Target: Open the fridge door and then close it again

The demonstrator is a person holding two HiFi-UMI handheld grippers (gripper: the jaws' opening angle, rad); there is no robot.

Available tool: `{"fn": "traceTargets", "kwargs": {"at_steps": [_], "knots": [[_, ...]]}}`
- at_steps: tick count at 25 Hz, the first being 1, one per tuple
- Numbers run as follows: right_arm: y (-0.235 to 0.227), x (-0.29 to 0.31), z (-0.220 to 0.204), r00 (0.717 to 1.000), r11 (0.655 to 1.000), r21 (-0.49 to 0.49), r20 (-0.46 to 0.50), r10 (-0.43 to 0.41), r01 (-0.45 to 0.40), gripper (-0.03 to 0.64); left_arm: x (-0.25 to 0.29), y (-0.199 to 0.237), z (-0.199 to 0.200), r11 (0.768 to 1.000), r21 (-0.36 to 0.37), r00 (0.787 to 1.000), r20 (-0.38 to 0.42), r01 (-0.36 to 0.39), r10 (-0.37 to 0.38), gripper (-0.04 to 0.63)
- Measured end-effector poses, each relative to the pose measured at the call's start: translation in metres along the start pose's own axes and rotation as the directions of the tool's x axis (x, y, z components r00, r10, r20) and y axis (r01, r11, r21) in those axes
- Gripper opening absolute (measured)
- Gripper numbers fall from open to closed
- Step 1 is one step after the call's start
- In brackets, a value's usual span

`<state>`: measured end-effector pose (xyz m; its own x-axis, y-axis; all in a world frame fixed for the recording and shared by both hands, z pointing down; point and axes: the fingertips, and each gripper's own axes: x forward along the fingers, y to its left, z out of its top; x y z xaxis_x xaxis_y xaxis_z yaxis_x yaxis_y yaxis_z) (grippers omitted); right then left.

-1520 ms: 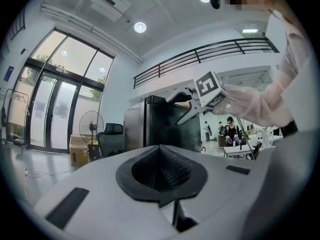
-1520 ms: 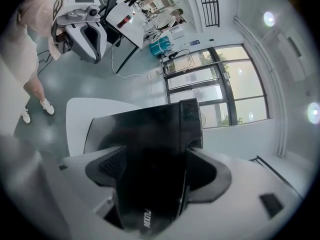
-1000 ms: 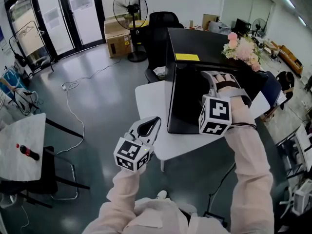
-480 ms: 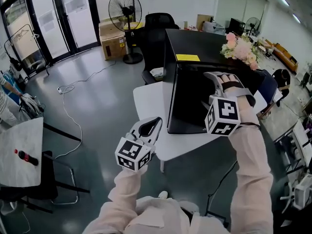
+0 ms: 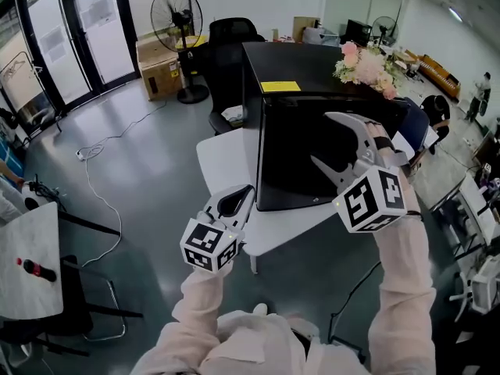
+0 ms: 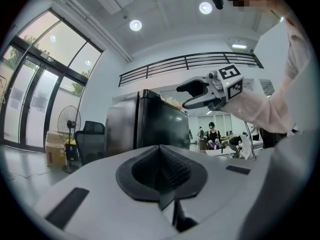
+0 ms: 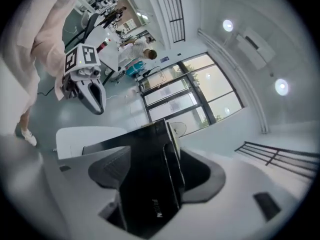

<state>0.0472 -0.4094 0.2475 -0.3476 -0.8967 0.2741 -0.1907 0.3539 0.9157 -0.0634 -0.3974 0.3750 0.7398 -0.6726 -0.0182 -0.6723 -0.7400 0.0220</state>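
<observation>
The black fridge (image 5: 301,143) stands on a white table (image 5: 223,162) with its door toward me, and the door looks shut. My right gripper (image 5: 320,139) hovers in front of the door, apart from it. Its jaws have just been closing a little but still stand wide, with nothing held. In the right gripper view the fridge (image 7: 150,184) fills the gap between the fingers from a distance. My left gripper (image 5: 244,194) is shut and empty at the table's near left edge. It also shows in the right gripper view (image 7: 92,94). The left gripper view shows the right gripper (image 6: 192,95) above the fridge (image 6: 150,126).
A yellow sticker (image 5: 280,87) lies on the fridge's top and a bunch of flowers (image 5: 363,65) stands beside it. Behind are a black office chair (image 5: 226,37), a standing fan (image 5: 173,10) and a cardboard box (image 5: 156,57). A cable (image 5: 94,155) trails over the floor.
The right gripper has come away from the fridge's front, upward and toward me, and has rolled so its spread jaws now show. The left gripper has hardly moved.
</observation>
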Motion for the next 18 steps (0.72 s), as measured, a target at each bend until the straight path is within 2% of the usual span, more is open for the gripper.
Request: {"fn": "traceTargets", "kwargs": {"at_steps": [4, 8, 10, 13, 15, 18], "knots": [[-0.005, -0.013, -0.013, 0.994, 0.977, 0.193, 0.042, -0.105, 0.095, 0.276, 0.005, -0.004, -0.001, 1.000, -0.001, 1.000, 0.000, 0.021, -0.021, 0.011], [0.003, -0.022, -0.027, 0.982, 0.906, 0.404, 0.082, -0.169, 0.122, 0.256, 0.008, -0.008, 0.000, 1.000, -0.003, 1.000, 0.003, 0.028, -0.028, 0.011], [0.012, -0.028, -0.033, 0.976, 0.842, 0.529, 0.111, -0.188, 0.102, 0.242, 0.010, -0.010, 0.001, 1.000, 0.002, 0.999, 0.007, 0.031, -0.031, 0.012], [0.025, -0.040, -0.038, 0.957, 0.711, 0.701, 0.158, -0.243, 0.064, 0.207, 0.012, -0.015, 0.003, 0.999, 0.007, 0.999, 0.014, 0.038, -0.038, 0.012], [0.038, -0.046, -0.039, 0.946, 0.628, 0.776, 0.166, -0.279, 0.049, 0.169, 0.011, -0.017, 0.003, 0.999, 0.003, 0.999, 0.017, 0.038, -0.038, 0.012], [0.067, -0.049, -0.040, 0.943, 0.557, 0.829, 0.146, -0.299, 0.048, 0.131, 0.010, -0.021, 0.000, 0.999, -0.006, 0.999, 0.017, 0.039, -0.039, 0.011]]}}
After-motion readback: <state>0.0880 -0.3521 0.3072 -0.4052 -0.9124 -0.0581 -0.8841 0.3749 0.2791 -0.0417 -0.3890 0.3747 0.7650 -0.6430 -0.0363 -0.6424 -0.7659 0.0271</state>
